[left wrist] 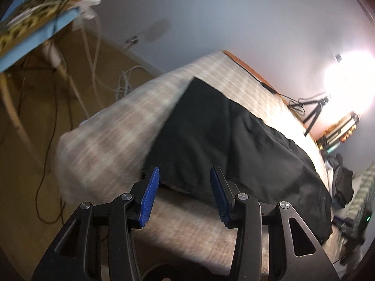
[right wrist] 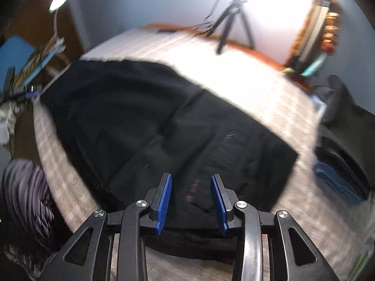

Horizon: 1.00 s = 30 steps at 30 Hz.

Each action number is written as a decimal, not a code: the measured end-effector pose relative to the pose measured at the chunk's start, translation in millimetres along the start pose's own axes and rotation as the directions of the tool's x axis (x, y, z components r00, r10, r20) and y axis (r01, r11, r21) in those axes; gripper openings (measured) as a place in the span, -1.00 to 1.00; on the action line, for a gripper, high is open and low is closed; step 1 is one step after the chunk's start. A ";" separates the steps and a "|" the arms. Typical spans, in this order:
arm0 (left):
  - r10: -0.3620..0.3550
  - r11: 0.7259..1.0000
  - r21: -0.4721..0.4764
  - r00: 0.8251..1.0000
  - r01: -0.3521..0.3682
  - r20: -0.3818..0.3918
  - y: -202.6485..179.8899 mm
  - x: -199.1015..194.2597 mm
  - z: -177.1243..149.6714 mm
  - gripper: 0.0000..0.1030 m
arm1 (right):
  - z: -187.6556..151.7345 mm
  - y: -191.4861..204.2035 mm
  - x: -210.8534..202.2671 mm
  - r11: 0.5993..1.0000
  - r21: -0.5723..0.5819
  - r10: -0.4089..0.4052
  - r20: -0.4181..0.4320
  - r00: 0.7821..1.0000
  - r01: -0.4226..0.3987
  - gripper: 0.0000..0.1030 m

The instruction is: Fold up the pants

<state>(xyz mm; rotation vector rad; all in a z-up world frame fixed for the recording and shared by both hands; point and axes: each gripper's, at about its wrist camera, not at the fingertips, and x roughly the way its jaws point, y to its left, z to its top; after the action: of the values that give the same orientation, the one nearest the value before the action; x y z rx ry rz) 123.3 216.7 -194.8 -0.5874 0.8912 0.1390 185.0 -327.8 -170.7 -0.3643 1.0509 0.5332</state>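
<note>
Ahead, black pants (right wrist: 164, 126) lie below right gripper (right wrist: 191, 201).

Checked bed (right wrist: 246, 79), black pants (right wrist: 152, 121) lying on it.

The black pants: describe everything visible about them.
The black pants are plain dark cloth, soft and lightly creased, with a faint pinkish mark near one end. They lie flat in a broad folded slab on the checked beige bedcover, one straight edge toward the far side. Neither open tongs grips them; the right tongs hang just over the near edge.
</note>
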 end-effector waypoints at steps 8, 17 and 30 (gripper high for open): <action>-0.048 0.986 -0.162 0.998 0.040 -0.046 25.4 1.0 2.9 0.02 | -12.9 9.9 22.4 1.000 -0.012 0.006 -0.085 0.996 -0.007 -0.30; -0.161 0.930 -0.348 0.981 0.115 -0.107 26.9 19.9 -8.0 0.03 | -9.1 4.4 4.6 0.999 0.034 0.016 -0.035 0.999 -0.015 -0.30; -0.110 0.934 -0.342 0.994 0.105 0.005 10.4 29.5 -0.5 0.22 | 6.2 24.2 -9.9 0.999 0.013 0.049 0.010 0.999 -0.049 -0.30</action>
<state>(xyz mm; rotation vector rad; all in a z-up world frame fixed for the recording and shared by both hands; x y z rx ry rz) 137.9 221.5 -222.0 -0.9616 0.8518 0.1925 171.6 -307.2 -159.8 -0.3244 1.0555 0.5711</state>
